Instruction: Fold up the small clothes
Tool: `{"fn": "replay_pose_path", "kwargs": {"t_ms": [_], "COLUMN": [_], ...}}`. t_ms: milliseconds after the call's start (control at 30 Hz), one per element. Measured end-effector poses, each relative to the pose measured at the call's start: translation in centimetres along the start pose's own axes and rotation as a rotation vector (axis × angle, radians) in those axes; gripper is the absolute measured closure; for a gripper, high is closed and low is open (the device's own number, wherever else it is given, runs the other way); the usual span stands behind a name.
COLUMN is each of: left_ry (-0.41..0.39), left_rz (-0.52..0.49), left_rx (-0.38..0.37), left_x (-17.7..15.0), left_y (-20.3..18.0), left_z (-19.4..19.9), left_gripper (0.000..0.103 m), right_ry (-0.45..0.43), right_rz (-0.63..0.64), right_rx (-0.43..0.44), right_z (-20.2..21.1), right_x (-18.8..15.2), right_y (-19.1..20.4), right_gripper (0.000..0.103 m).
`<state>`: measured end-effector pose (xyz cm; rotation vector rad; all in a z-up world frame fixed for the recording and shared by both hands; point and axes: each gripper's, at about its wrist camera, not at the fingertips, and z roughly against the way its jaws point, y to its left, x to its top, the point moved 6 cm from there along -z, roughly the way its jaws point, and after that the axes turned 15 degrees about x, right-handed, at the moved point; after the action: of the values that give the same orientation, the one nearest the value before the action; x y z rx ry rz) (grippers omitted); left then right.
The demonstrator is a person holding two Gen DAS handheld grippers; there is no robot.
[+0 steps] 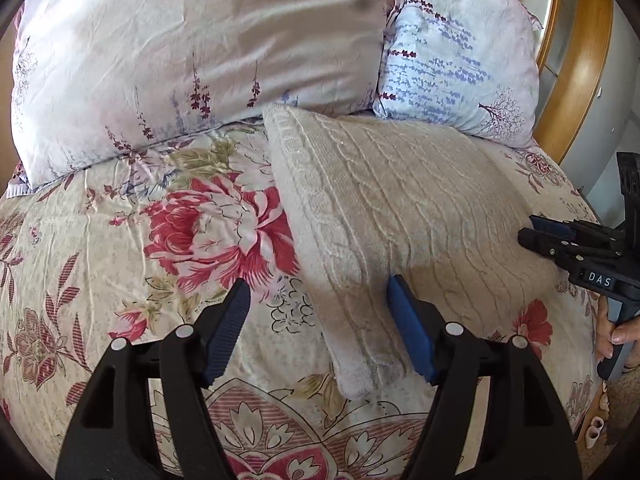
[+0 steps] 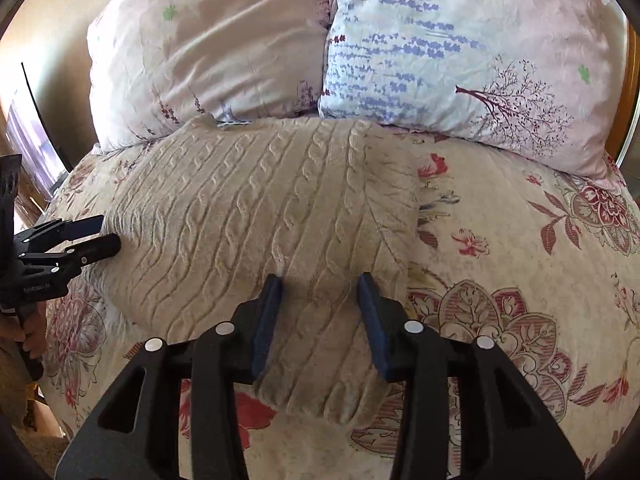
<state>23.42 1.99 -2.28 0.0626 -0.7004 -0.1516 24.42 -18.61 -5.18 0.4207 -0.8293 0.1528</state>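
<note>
Currently we hold both claws wide over the folded cream sweater (image 1: 400, 208): left gripper (image 1: 318, 320) at its near corner, right gripper (image 2: 320, 308) above its near edge on the bed (image 1: 100, 240).

Bright daylight, soft shadows, fisheye-curved dark edges.

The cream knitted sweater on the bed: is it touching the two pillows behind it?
Touching. In the right wrist view the cream knitted sweater runs up against the pink pillow, its far edge overlapping that pillow's lower corner; the blue-patterned pillow meets it too.
</note>
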Motion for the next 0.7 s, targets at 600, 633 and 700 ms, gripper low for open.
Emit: {"fn": "replay_pose_path", "kwargs": {"t_ms": [600,633,700], "left_ry": [-0.074,-0.074,-0.063], "left_rz": [0.118,0.121,0.121], "left_rx": [-0.006,-0.009,-0.017], "left_x": [-2.7,-3.0,-3.4], "left_y": [1.9,1.7,1.2], "left_z": [4.2,4.3,4.3], "left_gripper": [0.003,0.003,0.002], "right_ry": [-0.211,-0.212,-0.197], "right_rz": [-0.149,-0.148,-0.152], "right_rx": [-0.048,-0.071,-0.132], "right_z": [7.3,7.5,7.6], "right_x": [-1.5,-1.7,-2.1], "right_y": [-0.8,-0.6,-0.5], "right_gripper": [0.007,0.006,0.004]}}
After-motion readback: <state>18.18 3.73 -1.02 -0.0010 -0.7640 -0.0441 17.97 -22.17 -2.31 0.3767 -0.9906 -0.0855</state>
